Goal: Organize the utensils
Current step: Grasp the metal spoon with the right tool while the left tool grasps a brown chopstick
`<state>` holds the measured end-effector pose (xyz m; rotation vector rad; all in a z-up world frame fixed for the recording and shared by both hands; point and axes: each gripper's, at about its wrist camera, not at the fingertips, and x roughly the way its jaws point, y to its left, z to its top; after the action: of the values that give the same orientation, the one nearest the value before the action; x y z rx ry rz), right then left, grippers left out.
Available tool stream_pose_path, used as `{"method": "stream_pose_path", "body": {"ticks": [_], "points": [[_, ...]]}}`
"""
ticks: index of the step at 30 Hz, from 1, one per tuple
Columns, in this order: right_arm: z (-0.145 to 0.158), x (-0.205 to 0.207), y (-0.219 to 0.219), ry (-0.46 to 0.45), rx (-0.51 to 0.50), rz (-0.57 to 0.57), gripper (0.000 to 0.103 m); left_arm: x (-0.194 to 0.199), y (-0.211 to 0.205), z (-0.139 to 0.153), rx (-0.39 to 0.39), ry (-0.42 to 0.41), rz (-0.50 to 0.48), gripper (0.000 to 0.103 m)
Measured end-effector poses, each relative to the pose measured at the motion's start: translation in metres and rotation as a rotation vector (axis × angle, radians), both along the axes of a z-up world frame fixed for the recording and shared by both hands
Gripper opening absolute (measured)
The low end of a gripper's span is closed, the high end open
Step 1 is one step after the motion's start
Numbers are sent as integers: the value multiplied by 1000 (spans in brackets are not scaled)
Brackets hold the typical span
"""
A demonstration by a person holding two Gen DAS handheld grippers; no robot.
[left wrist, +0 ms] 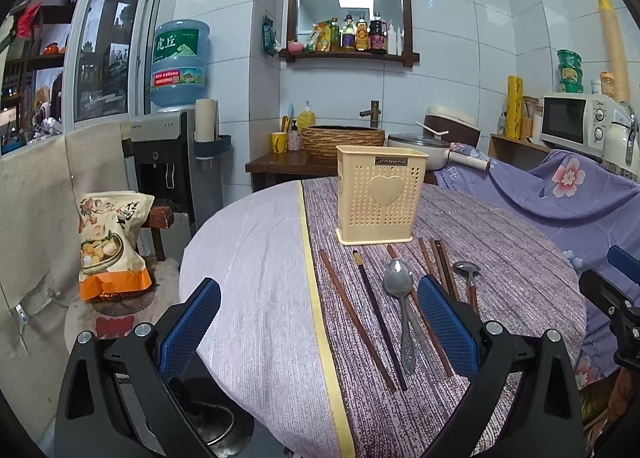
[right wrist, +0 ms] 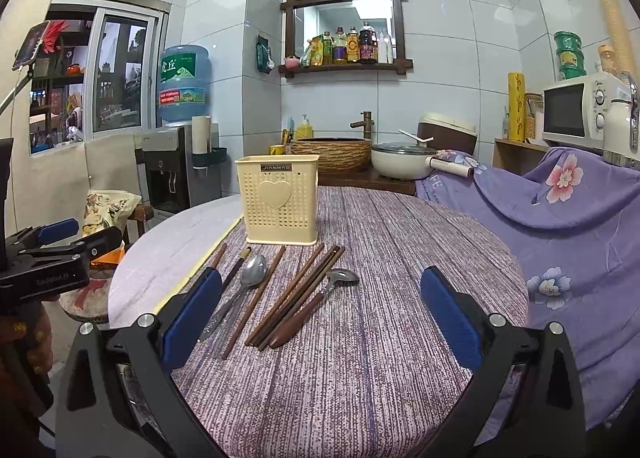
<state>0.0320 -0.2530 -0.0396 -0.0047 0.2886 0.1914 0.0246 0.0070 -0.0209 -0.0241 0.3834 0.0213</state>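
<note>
A cream perforated utensil holder [left wrist: 379, 194] with a heart stands upright on the round table [left wrist: 248, 258]; it also shows in the right wrist view [right wrist: 279, 199]. In front of it lie several brown chopsticks [left wrist: 356, 314] [right wrist: 298, 294], a metal spoon [left wrist: 398, 282] [right wrist: 253, 271] and a wooden-handled spoon [left wrist: 467, 272] [right wrist: 320, 298]. My left gripper [left wrist: 318, 322] is open and empty, above the near table edge, left of the utensils. My right gripper [right wrist: 322, 322] is open and empty, just short of the utensils' near ends.
A purple floral cloth [right wrist: 568, 210] drapes over things at the right. A snack bag [left wrist: 110, 242] sits on a stool at the left. A water dispenser [left wrist: 176, 162], a woven sink basin [right wrist: 332, 152], a pot [right wrist: 400, 160] and a microwave [right wrist: 576, 110] stand behind.
</note>
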Motion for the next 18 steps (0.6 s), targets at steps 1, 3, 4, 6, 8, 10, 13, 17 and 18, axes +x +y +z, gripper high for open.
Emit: {"method": "stream_pose_path", "body": {"ticks": [1,3,4,6,8,10,13,17,18], "points": [[-1,4,0,14,-6,-1,98,4,3,-2,-10,19,0,97],[-3,13,0,35,-14,-6,98,13,6,-6,-19,50,5,97],[-6,19,-1,50,-17,-11,98,18,7,-8,-16,65,8,97],[-10,30,-2,86,-21,-22,98,27,7,-12,-2,91,10,97],[-14,43,-4,131,-22,-24,98,37,6,-17,13,123,9,97],[-19,61,-4,184,-25,-25,98,50,6,-21,13,160,2,97],[-23,86,-6,237,-34,-37,97,69,6,-26,16,197,-8,96],[-29,120,-3,314,-31,-34,93,90,6,-30,33,230,-19,94],[-31,130,-3,344,-19,-29,92,94,6,-31,34,238,-24,94]]}}
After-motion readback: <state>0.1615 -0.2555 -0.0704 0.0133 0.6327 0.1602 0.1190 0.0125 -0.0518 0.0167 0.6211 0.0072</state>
